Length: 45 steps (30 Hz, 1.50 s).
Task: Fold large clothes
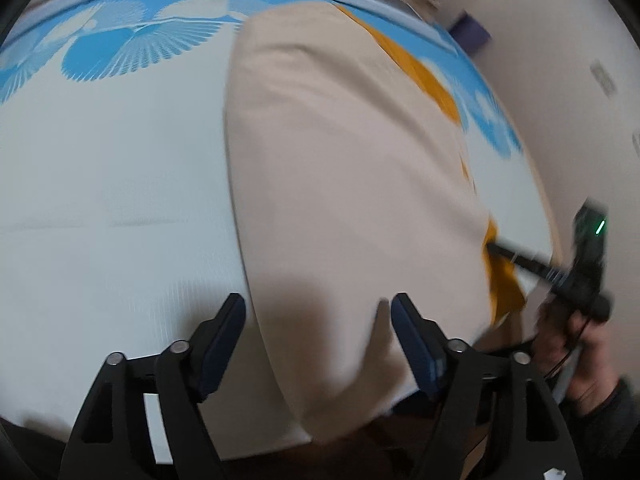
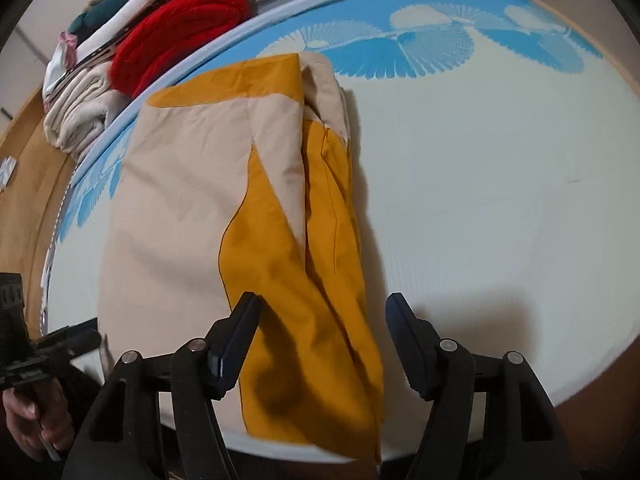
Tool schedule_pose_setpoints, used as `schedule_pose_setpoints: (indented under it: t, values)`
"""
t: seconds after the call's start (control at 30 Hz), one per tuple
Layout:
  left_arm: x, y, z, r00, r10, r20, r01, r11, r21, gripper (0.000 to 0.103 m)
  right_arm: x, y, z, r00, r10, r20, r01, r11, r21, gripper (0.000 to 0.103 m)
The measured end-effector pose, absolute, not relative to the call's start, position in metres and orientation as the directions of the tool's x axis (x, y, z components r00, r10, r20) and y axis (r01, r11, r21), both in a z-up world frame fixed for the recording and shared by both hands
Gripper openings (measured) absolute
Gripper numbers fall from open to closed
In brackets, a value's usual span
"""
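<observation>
Left wrist view looks down over a large beige and mustard-yellow cloth garment (image 1: 344, 168) spread lengthwise on a white mattress (image 1: 112, 184) printed with a blue fan pattern along its far border. The left tongs (image 1: 318, 344) stand wide apart at the near edge of the garment, the beige cloth lying between and under the two dark fingers with neither pad pressed on it. At the right of that view the right tongs (image 1: 490, 246) reach in from the side, with their dark tips at the yellow edge of the garment; blur hides whether they grip it there. From the right wrist view the same tongs (image 2: 322, 338) are spread wide, hovering above the near yellow end of the garment (image 2: 296, 264), which is folded into a long strip, beige on the left, yellow down the middle and right, its near end hanging over the mattress (image 2: 500, 200) edge. The left tongs (image 2: 86, 330) show at the lower left of this view, beside the beige edge, held in a bare hand (image 2: 34, 424). Beyond the far corner of the mattress lies a pile of folded clothes, a red knit (image 2: 180, 28) on top of cream towels (image 2: 80, 114).
</observation>
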State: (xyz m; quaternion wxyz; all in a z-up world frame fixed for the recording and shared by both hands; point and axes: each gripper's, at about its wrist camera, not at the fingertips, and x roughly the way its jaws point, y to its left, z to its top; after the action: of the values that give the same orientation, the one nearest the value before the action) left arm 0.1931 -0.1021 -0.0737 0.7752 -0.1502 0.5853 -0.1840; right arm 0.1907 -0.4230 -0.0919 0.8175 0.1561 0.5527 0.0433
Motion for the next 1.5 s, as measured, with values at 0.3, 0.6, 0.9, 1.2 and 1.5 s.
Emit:
schedule_pose_setpoints:
  t: [0.3, 0.6, 0.9, 1.2, 1.5]
  values:
    - [0.274, -0.076, -0.142, 0.184, -0.677, -0.712, -0.126, 0.702, -0.701, 0.082, 0.219, -0.425, -0.147, 0.267, 0.319, -0.909, 0.215, 0.9, 0.379, 0.064]
    - [0.302, -0.086, -0.13, 0.279, -0.672, -0.686, -0.071, 0.698, -0.712, 0.047, 0.218, -0.423, -0.14, 0.342, 0.366, -0.865, 0.202, 0.871, 0.448, 0.019]
    - [0.34, -0.036, -0.07, 0.405, -0.527, -0.747, -0.073, 0.796, -0.601, 0.047, 0.254, -0.373, -0.096, 0.5, 0.368, -0.784, 0.115, 0.869, 0.481, 0.017]
    - [0.309, 0.009, -0.087, 0.349, -0.376, -0.858, -0.178, 0.873, -0.455, 0.056, 0.27, -0.342, -0.114, 0.396, 0.252, -0.883, 0.093, 0.946, 0.312, 0.034]
    - [0.254, -0.031, -0.059, 0.34, -0.258, -0.904, 0.093, 0.966, -0.24, 0.052, 0.25, -0.347, -0.107, 0.383, 0.188, -0.905, 0.072, 0.97, 0.232, 0.04]
